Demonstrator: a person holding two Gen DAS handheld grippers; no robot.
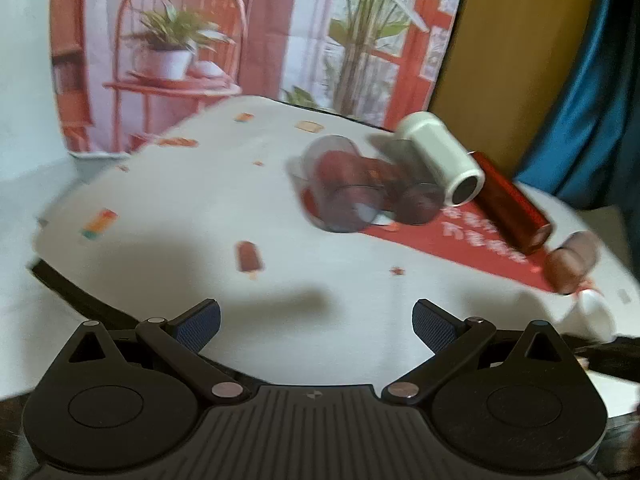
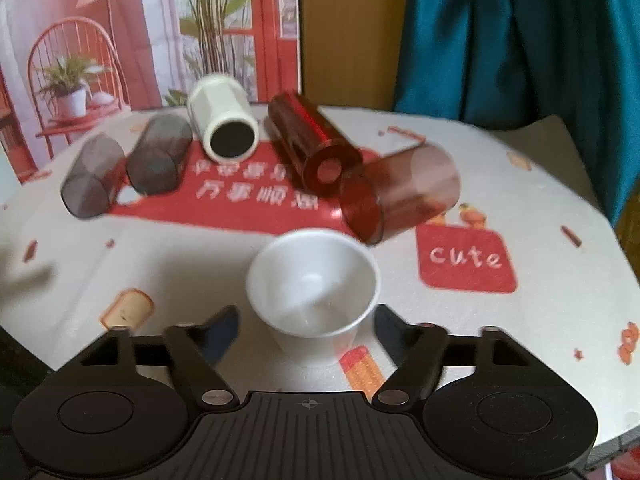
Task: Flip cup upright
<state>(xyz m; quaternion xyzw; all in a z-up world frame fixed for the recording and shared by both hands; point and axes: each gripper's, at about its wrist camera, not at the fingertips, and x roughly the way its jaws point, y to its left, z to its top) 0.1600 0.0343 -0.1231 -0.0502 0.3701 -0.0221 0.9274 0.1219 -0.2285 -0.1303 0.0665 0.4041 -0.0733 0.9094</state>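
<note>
Several cups lie on their sides on the table. In the right wrist view: two smoky grey cups (image 2: 94,178) (image 2: 160,156), a cream cup (image 2: 224,118), a dark red cup (image 2: 310,146) and a clear red cup (image 2: 400,196). A white cup (image 2: 314,288) stands upright between the open fingers of my right gripper (image 2: 306,332), which do not touch it. My left gripper (image 1: 316,326) is open and empty above the cloth. It faces the grey cups (image 1: 340,184), the cream cup (image 1: 440,156) and the dark red cup (image 1: 508,200).
A white patterned tablecloth (image 2: 120,264) with a red mat (image 2: 240,200) and a red "cute" patch (image 2: 466,258) covers the table. A printed backdrop (image 2: 120,40), a yellow panel (image 2: 348,32) and a teal curtain (image 2: 520,40) stand behind.
</note>
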